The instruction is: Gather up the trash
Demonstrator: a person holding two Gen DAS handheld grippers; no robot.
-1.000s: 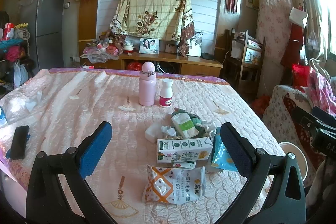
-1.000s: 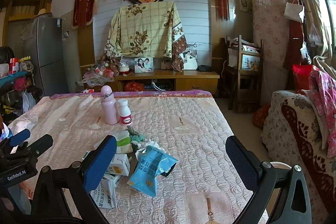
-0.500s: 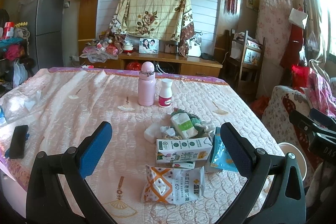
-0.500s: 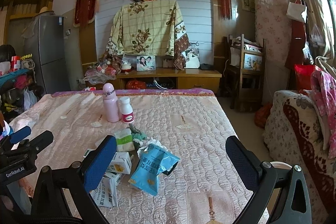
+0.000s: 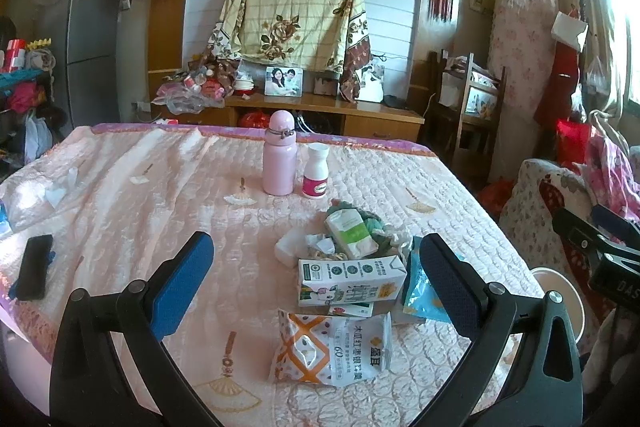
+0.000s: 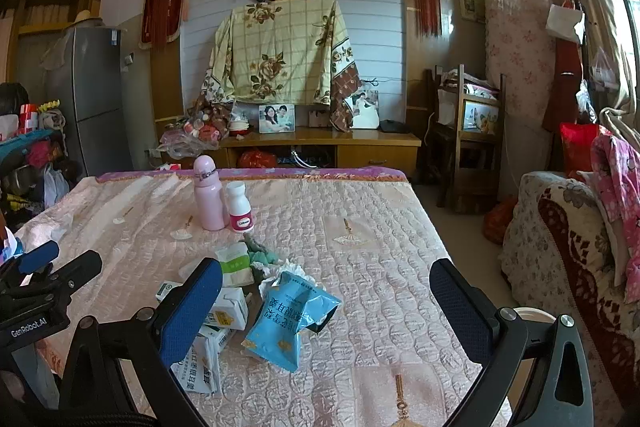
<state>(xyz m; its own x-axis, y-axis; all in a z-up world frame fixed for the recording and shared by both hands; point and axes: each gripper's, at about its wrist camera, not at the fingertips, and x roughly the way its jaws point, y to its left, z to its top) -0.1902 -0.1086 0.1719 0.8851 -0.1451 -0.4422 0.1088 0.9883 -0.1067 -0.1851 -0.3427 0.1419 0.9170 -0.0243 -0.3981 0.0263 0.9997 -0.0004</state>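
Hovering above the near edge of the bed, both tongs stand with their jaws wide apart and nothing between them: the left tongs frame the litter pile from the near side, and the right tongs hang over its right flank, probably so that each can drop onto a separate piece.

That trash sits bunched together toward the near right corner of the quilted cover. An orange-and-white snack bag lies nearest, a milk carton on its side just behind it, a blue snack bag touching the carton's right end, and a green-and-white packet with crumpled tissue farther back. A pink bottle and a white pill bottle stand upright, apart from the heap toward the far edge, so I judge them not to be litter. A black phone rests by the left edge. A pale bin rim shows beside the right edge, a likely target.

Against the earlier frames, both views have crept only slightly; the pile is untouched and no grasp has begun.
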